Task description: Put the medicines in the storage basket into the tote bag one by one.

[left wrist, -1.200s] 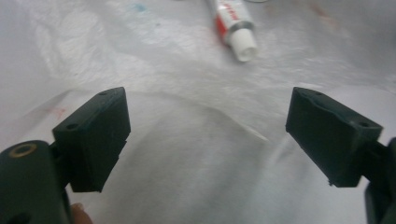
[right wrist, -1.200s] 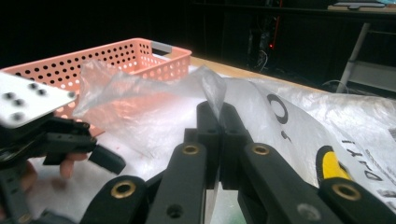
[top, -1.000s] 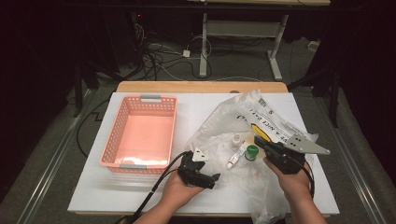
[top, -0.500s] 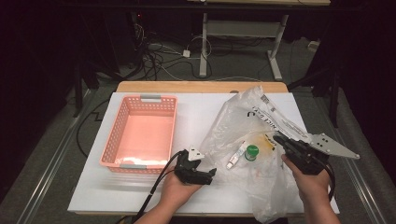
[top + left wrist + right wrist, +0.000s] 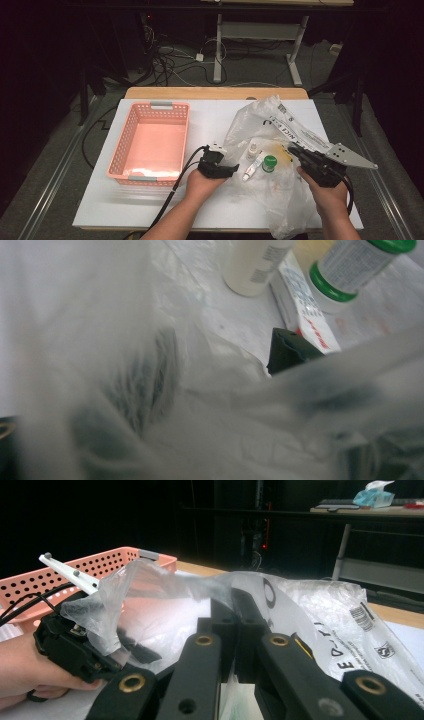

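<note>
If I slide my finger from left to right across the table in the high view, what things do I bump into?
Pink basket → left hand-held gripper → small white bottle → green-capped bottle → right hand-held gripper, gripping the clear plastic bag that the bottles lie on.

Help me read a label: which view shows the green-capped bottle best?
The left gripper view: the green-capped bottle lies close, label print visible though blurred. In the high view it is small, inside the plastic bag.
</note>
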The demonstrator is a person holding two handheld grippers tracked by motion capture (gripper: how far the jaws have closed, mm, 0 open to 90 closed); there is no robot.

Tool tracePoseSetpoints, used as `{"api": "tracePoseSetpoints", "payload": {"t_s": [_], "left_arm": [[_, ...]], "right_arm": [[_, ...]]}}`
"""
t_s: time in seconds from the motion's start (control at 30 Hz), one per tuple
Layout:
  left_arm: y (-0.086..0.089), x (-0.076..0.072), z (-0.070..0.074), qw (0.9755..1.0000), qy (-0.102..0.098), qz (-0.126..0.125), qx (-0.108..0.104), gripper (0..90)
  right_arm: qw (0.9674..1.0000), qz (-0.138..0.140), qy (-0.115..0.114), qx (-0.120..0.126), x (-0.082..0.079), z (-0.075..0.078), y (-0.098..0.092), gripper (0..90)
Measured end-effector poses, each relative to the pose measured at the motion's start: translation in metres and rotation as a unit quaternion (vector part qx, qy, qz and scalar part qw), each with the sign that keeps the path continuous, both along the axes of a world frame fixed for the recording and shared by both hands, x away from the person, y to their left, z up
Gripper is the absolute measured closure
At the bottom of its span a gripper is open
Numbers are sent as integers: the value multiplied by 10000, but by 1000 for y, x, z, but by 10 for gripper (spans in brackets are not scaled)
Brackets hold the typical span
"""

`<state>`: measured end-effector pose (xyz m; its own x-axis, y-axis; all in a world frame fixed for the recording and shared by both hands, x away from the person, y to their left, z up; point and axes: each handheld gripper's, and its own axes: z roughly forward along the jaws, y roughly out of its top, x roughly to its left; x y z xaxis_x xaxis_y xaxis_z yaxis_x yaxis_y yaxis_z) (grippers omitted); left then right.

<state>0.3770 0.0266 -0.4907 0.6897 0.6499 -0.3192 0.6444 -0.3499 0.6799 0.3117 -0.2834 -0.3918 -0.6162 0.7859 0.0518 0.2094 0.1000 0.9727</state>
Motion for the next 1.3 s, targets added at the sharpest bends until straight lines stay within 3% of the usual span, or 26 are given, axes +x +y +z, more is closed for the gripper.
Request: {"api": "tracePoseSetpoints", "payload": {"t_s": [0.03,0.07,0.13,0.23,0.3,0.5,0.6,0.67,0.73,0.83,1.0,1.13,1.3], "left_arm": [[0,-2,1,9999,76,-112,-54,437],[-1,-4,0,9988,287,-303,-258,438],[-3,-12,0,9965,466,-555,-423,434],[-10,-26,0,9977,146,-637,-153,445],[-14,-31,0,9983,-85,-576,65,525],[-18,-33,0,9980,-174,-533,278,862],[-18,-34,1,9976,-253,-556,339,879],[-18,-38,2,9969,-413,-556,369,881],[-15,-42,4,9966,-613,-490,270,882],[-8,-43,5,9969,-676,-357,158,883],[1,-49,17,9953,-954,-176,-17,882],[3,-56,28,9927,-1188,-226,-26,882],[10,-58,39,9905,-1348,-157,-201,882]], "right_arm": [[10000,13,-4,-3,1,-1,0,900],[10000,28,5,-28,1,-1,1,900],[10000,45,21,-26,1,-2,2,900],[10000,66,27,-33,0,-2,4,900],[10000,62,32,-32,0,-3,5,900],[9999,54,61,-63,0,-4,6,900],[9999,79,59,-111,0,-5,8,900],[9999,96,64,-124,0,-6,9,900],[9998,111,78,-130,0,-6,11,900],[9998,132,72,-143,0,-6,13,900],[9998,141,53,-133,3,-7,17,900],[9998,139,15,-115,5,-7,20,900],[9999,94,-28,-93,7,-6,23,900]]}}
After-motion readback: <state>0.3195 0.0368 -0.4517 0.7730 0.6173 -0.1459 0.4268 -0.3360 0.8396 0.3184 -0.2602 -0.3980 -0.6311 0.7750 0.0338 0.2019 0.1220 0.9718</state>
